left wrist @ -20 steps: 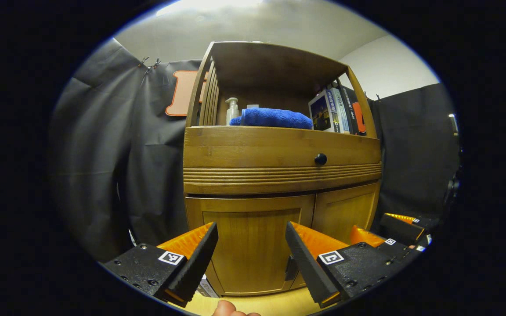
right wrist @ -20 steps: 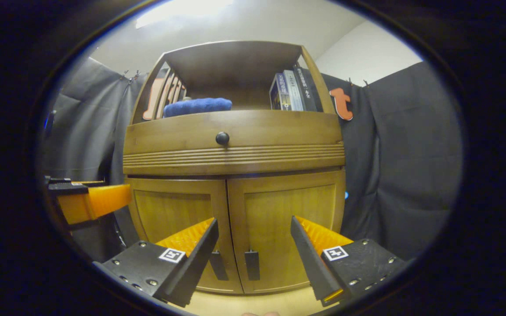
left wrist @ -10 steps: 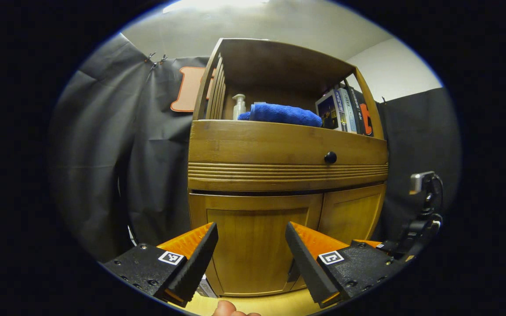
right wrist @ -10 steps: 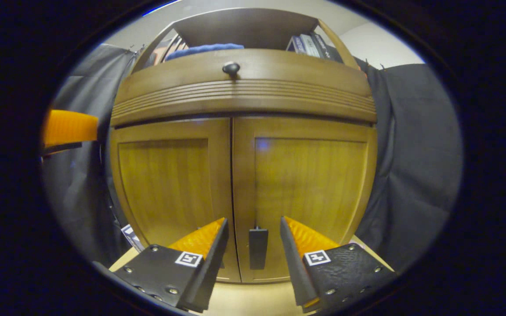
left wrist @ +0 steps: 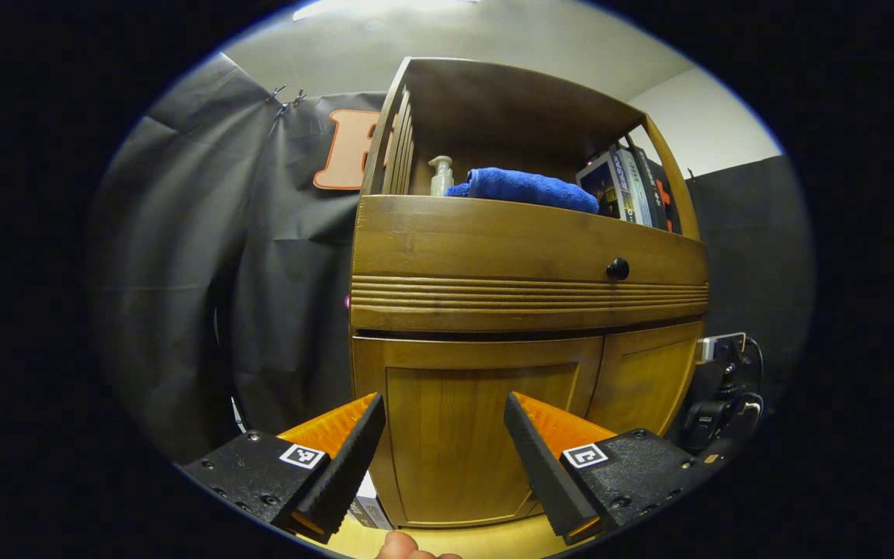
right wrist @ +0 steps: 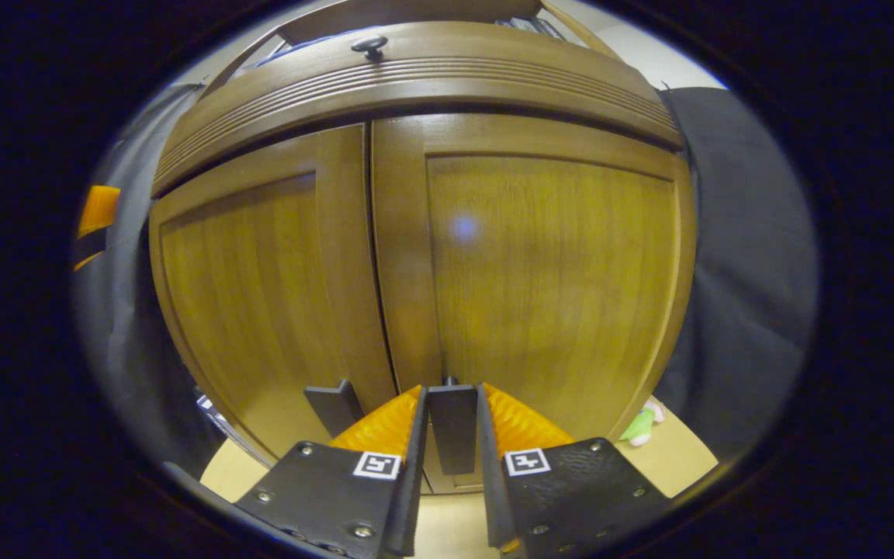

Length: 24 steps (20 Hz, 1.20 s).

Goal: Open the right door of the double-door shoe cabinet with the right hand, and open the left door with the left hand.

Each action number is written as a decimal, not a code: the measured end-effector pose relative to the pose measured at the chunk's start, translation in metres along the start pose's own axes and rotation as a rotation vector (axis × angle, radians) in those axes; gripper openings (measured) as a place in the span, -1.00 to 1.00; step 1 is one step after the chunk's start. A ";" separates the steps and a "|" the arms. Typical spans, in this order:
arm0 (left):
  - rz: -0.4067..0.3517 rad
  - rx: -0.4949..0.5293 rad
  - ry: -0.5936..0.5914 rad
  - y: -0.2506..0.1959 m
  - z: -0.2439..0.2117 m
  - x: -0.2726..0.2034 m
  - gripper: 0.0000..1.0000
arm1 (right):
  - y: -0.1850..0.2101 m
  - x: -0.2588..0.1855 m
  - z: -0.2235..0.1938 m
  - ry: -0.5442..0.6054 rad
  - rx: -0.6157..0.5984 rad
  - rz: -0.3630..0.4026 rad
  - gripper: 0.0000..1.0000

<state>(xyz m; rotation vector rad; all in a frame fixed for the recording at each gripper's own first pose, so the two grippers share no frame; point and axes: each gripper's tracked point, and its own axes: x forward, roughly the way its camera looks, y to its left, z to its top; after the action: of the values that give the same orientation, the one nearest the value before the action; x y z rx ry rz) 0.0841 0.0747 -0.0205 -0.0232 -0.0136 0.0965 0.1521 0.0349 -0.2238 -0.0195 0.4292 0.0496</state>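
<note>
We read no legible writing on the books (left wrist: pixel 629 194), and since half a second ago our right gripper (right wrist: pixel 451 435) has closed its fingers onto the right door's handle (right wrist: pixel 453 427), while our left gripper (left wrist: pixel 443 450) gapes before the shut left door (left wrist: pixel 470 435).

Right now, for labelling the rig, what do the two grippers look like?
Both the left gripper and right gripper look alike: black bolted bodies, each carrying white square tags with black patterns, and wedge-shaped fingers with ridged orange backs and black inner pads.
</note>
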 end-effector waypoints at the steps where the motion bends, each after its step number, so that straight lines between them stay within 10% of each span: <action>1: 0.001 -0.005 0.005 0.001 -0.002 0.001 0.91 | 0.000 0.003 -0.003 0.011 0.003 -0.001 -0.31; 24: 0.081 -0.022 0.047 0.019 -0.012 -0.011 0.92 | -0.009 -0.029 -0.008 -0.020 0.044 -0.072 -0.44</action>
<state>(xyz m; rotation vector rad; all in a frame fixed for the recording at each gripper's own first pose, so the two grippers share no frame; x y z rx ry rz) 0.0712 0.0920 -0.0329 -0.0476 0.0337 0.1768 0.1233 0.0240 -0.2191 0.0091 0.4096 -0.0308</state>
